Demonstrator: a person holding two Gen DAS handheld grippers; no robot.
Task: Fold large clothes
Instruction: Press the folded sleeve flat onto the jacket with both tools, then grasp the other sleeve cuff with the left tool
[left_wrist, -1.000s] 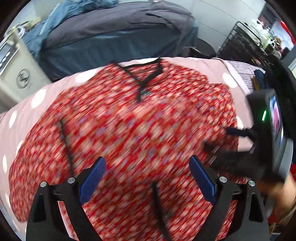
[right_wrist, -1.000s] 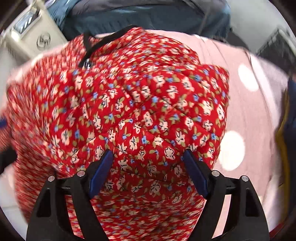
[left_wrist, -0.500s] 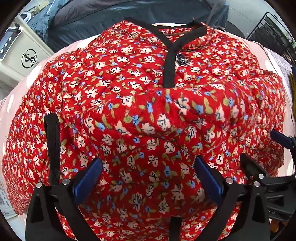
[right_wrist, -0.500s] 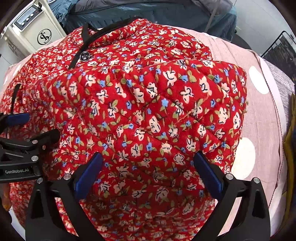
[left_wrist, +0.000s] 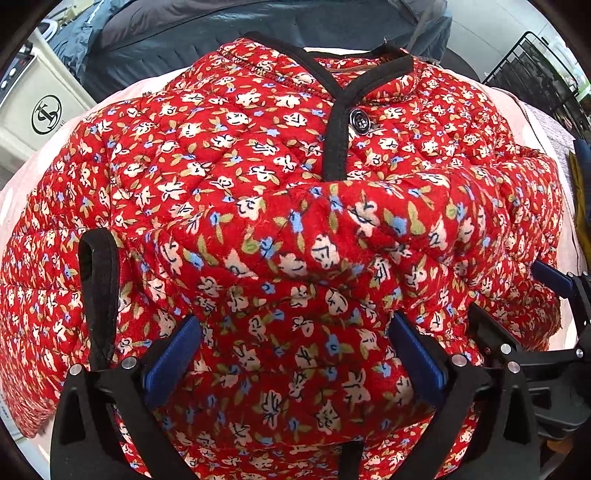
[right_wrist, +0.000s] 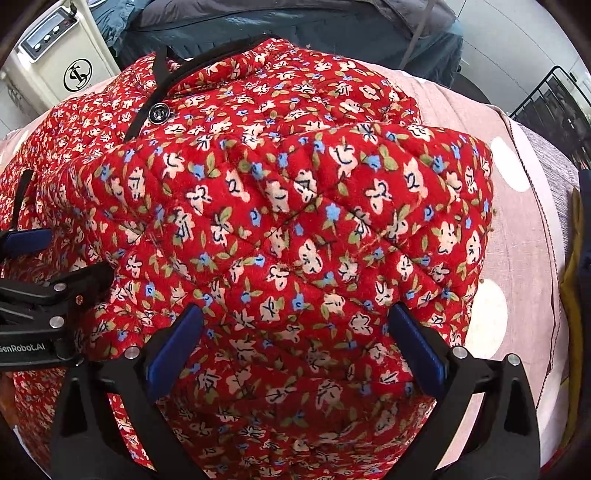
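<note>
The folded-over hem of the red floral quilted jacket (left_wrist: 295, 258) hides its lower front. The jacket runs past the bottom edge. The black wire rack (right_wrist: 554, 107) is cut off at the right.

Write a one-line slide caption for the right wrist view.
Open right gripper over a folded red floral jacket.

1. A red quilted jacket (left_wrist: 258, 177) printed with small white and blue flowers lies spread on a pink, white-dotted surface.
2. Black trim runs down its V-neck front, closed by a dark button (left_wrist: 359, 120).
3. The lower part is folded up over the body, its puffy fold edge (right_wrist: 295, 155) crossing just below the button.
4. A black-edged cuff (left_wrist: 98, 295) lies at the left.
</note>
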